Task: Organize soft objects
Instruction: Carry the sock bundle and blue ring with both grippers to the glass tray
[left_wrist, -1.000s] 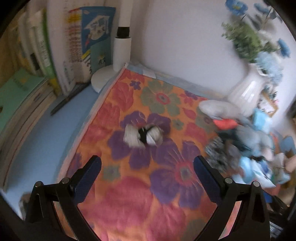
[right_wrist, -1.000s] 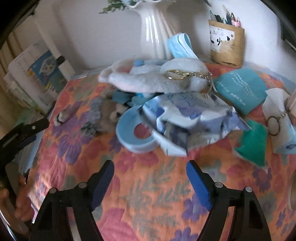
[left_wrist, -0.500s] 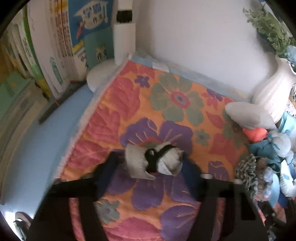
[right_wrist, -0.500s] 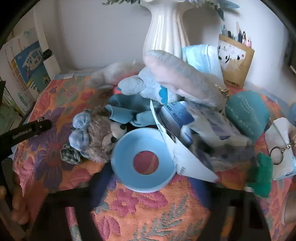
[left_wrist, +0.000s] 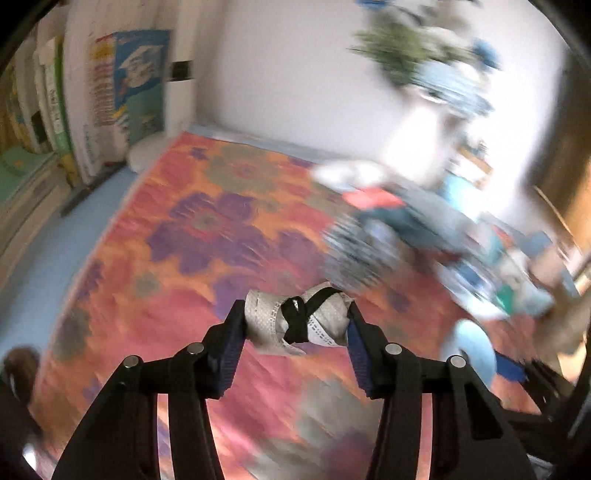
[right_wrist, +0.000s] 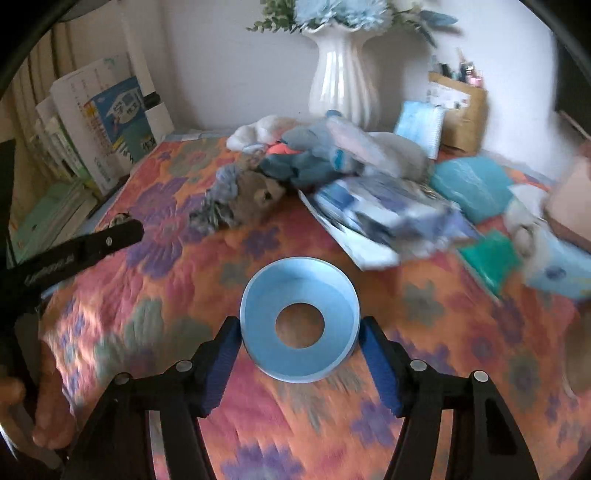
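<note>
Both your grippers have just closed: your left gripper (left_wrist: 295, 325) now clamps the light, squashy strap-tied fabric roll (left_wrist: 297, 321) by its ends above the floral cloth (left_wrist: 192, 236), your right gripper (right_wrist: 299, 332) the blue ring (right_wrist: 299, 319) across its rim.

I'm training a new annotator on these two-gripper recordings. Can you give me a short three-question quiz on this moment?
1. What is clamped in the left gripper?
2. True or false: the right gripper is shut on the blue ring.
3. Where does the grey plush toy lie: a) inside the white vase, b) on the floral cloth at the edge of the pile, c) on the books?

Key:
1. A rolled grey-white fabric bundle tied with a black band; both pads press on its ends.
2. True; the ring sits between the pads.
3. b
</note>
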